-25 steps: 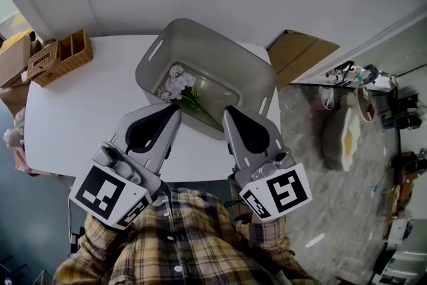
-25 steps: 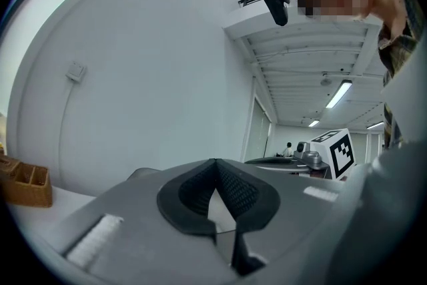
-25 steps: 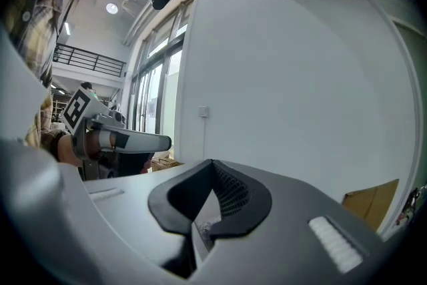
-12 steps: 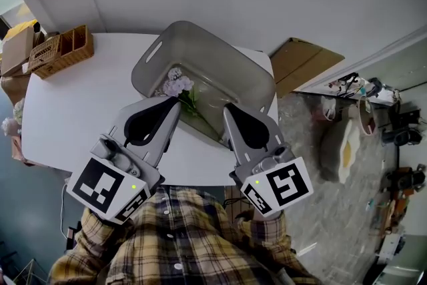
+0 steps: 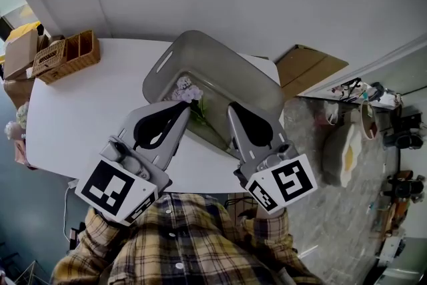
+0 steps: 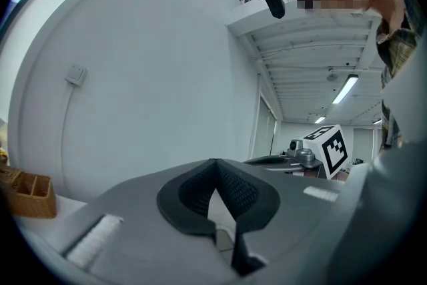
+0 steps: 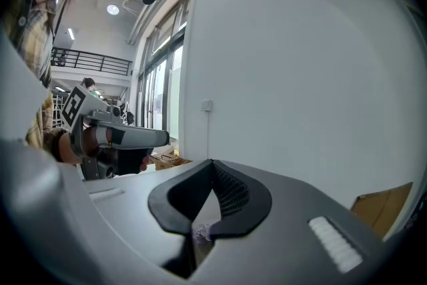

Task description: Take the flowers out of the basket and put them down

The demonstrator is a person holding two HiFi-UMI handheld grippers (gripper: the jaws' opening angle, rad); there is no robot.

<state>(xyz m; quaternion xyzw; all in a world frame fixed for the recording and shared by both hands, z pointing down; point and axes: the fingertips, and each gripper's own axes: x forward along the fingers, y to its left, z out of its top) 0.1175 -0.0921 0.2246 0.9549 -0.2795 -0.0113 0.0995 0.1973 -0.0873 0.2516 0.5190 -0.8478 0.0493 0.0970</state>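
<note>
your left gripper point(image 5: 181, 108) has its jaws together, tips meeting with nothing between them, as the left gripper view shows. your right gripper point(image 5: 233, 108) is likewise closed and empty; in the right gripper view a scrap of pale purple blossom shows through the gap behind its pads, below the jaws and not clamped. both grippers point forward side by side, apart from each other, with their tips over the near side of the grey basket point(image 5: 165, 55) in the head view. the flowers point(image 5: 186, 90) lie inside the basket toward its left near corner, pale lilac heads up against the wall and green stems running toward the middle; the left gripper's tip sits just beside the blossoms. the basket stands on the white table point(image 5: 93, 107) at its right end. a wicker organiser point(image 5: 67, 57) sits at the table's far left corner, well apart from the basket. a flat piece of cardboard point(image 5: 310, 67) lies on the floor beyond the table's right edge.
</note>
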